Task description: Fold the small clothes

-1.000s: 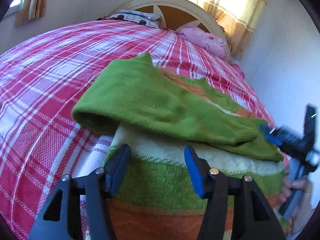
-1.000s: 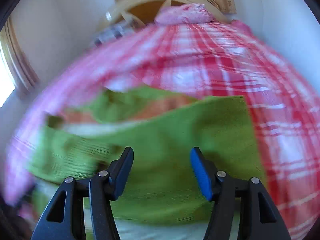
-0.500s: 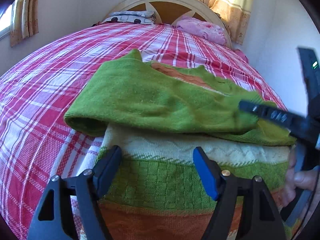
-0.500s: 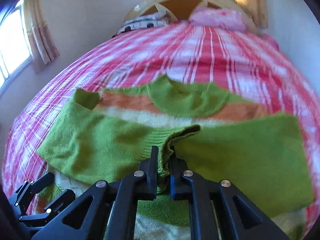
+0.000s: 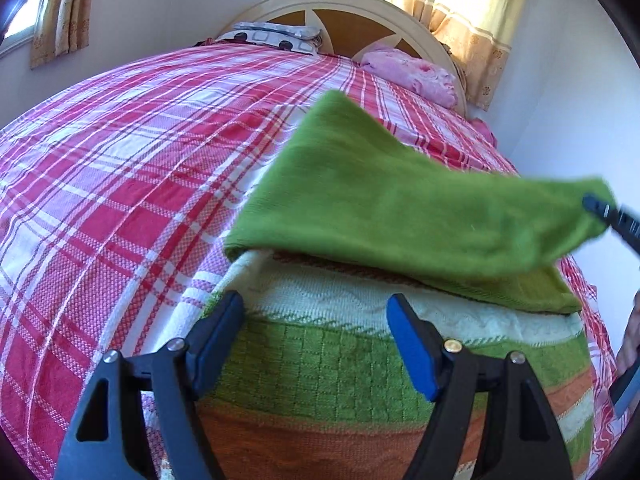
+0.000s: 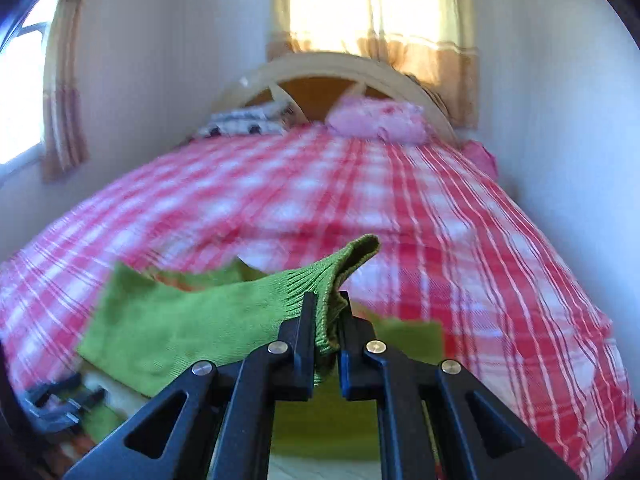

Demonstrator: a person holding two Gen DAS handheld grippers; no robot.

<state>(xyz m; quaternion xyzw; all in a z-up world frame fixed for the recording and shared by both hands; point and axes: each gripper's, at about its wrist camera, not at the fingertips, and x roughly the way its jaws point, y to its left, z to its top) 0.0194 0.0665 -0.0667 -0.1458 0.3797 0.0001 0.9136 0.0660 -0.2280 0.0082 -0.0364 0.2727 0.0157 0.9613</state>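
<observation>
Overhead, curtained windows [image 6: 380, 12] light the red plaid bedspread [image 5: 120, 184] and headboard [image 5: 340, 8].

Between the spread blue pads of the left gripper [image 5: 316, 340], matt black plastic with small bright metal pins, lies a knitted sweater [image 5: 344, 364]: soft fuzzy green wool, a raised waffle band, a cream cable band. The sleeve cuff [image 6: 332, 276] pinched in the right gripper [image 6: 325, 320] is ribbed knit. Under both, the bedspread [image 5: 120, 184] is coarse woven checked cloth. Beyond them, the headboard [image 5: 344, 20] looks like smooth painted wood.
</observation>
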